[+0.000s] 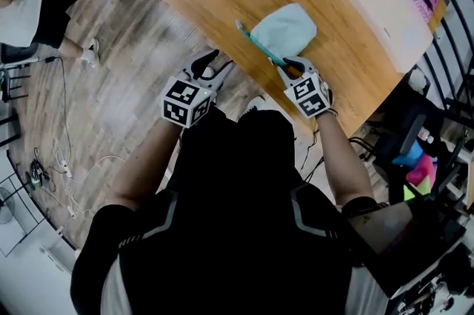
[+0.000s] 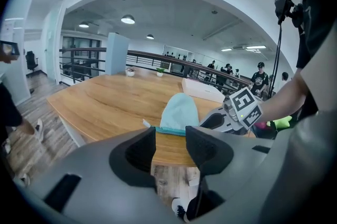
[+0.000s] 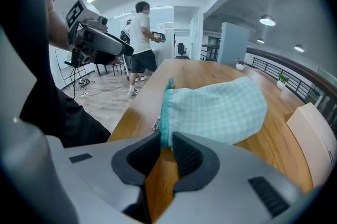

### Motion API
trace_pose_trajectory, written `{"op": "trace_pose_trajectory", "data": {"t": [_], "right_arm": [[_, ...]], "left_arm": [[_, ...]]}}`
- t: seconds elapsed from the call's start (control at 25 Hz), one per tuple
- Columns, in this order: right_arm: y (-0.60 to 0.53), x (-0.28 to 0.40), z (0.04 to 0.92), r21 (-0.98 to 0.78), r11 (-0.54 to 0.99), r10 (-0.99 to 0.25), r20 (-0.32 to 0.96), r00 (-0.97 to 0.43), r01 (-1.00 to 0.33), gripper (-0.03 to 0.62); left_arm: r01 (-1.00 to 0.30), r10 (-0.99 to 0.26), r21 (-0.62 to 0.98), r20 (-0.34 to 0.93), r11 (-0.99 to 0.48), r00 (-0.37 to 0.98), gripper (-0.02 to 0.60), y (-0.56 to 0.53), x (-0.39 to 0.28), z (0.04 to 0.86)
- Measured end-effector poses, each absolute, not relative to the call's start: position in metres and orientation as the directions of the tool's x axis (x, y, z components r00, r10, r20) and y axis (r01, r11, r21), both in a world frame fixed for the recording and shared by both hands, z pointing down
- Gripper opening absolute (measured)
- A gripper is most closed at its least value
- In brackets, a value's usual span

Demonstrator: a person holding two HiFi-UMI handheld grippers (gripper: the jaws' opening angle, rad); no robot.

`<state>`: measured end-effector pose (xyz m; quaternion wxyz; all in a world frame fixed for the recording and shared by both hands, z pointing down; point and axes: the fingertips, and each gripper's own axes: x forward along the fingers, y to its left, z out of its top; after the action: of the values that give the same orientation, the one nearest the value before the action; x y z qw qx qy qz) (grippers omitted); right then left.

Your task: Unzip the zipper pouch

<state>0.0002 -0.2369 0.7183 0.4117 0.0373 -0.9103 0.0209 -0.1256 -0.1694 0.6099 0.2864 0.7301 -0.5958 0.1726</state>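
Right gripper view: the right claw [image 3: 166, 139] is clenched on the teal zipper end of the zipper pouch [image 3: 218, 109] (pale green check cloth), which lies on the worktop [image 3: 200, 71] close to its near edge. The left claw [image 2: 170, 138] hangs released and empty just off that edge, facing the pouch.

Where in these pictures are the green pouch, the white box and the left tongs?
green pouch [image 1: 285, 30], head view, middle of its cloth body.
white box [image 1: 389, 17], head view, centre of its top face.
left tongs [image 2: 170, 137], left gripper view, midway between the open tips.
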Motion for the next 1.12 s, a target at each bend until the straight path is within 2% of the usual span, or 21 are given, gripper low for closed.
{"op": "trace_pose_trajectory", "data": {"t": [0.2,0.48,0.8,1.12], "right_arm": [[-0.234,-0.002,0.715,-0.076,0.989,-0.031,0.738,-0.674,-0.129,0.066],[-0.242,-0.011,0.679,-0.114,0.970,-0.075,0.701,-0.709,-0.215,0.060],[-0.252,-0.021,0.614,-0.116,0.927,-0.201,0.652,-0.731,-0.358,0.057],[-0.256,-0.027,0.539,-0.149,0.846,-0.345,0.580,-0.738,-0.513,0.055]], "left_arm": [[-0.963,-0.769,0.220,0.584,-0.156,0.258,0.198,-0.176,-0.123,0.606],[-0.943,-0.768,0.222,0.549,-0.246,0.330,0.192,-0.190,-0.125,0.585],[-0.890,-0.753,0.219,0.476,-0.400,0.455,0.192,-0.215,-0.132,0.549],[-0.757,-0.675,0.103,0.388,-0.645,0.627,0.189,-0.229,-0.107,0.502]]}}
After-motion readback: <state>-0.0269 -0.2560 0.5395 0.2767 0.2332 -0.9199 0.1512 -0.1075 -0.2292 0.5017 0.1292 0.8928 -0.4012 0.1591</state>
